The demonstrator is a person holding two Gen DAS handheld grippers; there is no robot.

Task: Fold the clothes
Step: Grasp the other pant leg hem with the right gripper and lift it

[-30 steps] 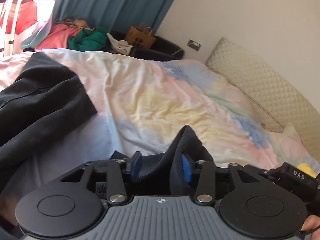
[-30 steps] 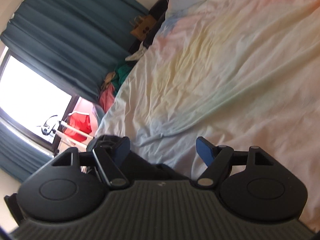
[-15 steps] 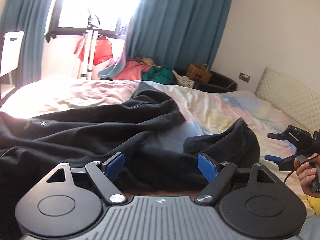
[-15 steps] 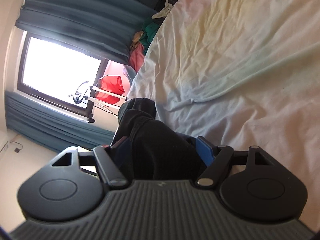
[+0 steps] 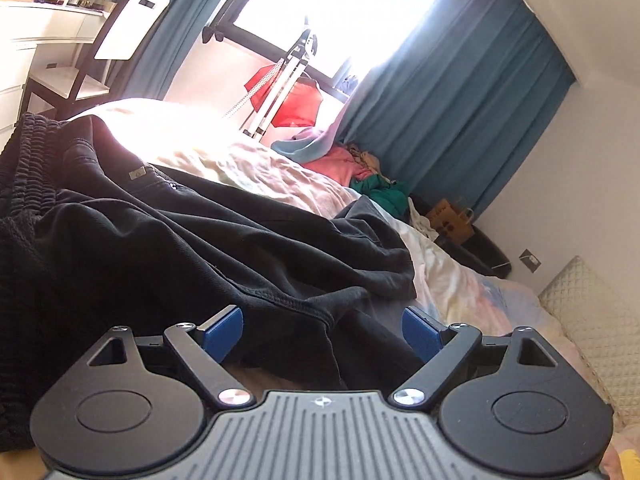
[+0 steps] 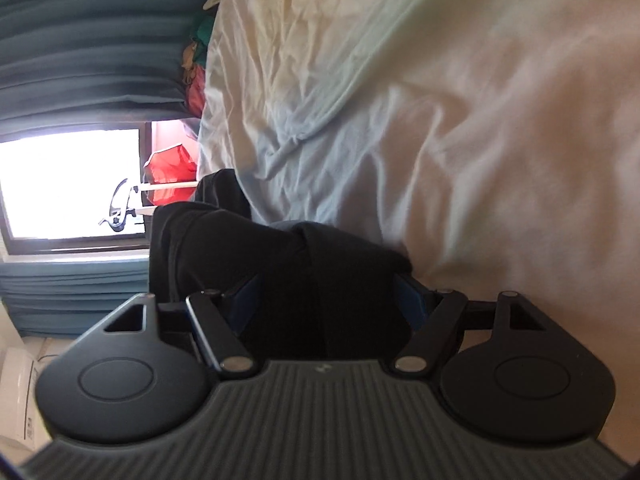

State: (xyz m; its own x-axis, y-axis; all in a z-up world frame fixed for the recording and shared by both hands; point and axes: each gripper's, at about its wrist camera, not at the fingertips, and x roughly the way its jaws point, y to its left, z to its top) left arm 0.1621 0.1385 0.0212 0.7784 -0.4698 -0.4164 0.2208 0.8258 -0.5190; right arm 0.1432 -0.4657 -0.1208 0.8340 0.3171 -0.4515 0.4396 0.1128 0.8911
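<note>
A black garment lies spread and rumpled across the pastel bed cover, its elastic waistband at the far left. My left gripper hovers low over the near hem. Its jaws are opening wide, and a fold of the hem lies between the blue pads without being pressed. In the right wrist view a bunch of the same black cloth fills the gap of my right gripper. Its jaws stand wide, and the cloth partly hides the pads.
Blue curtains frame a bright window. Past the bed are a drying rack with a red garment, a pink and green clothes pile and a paper bag. A quilted headboard is at right, a white desk at left.
The left gripper let go of a black fold, opened wide and swung left toward the garment's main body. The right view rolled and sank, and black cloth came between its fingers.
</note>
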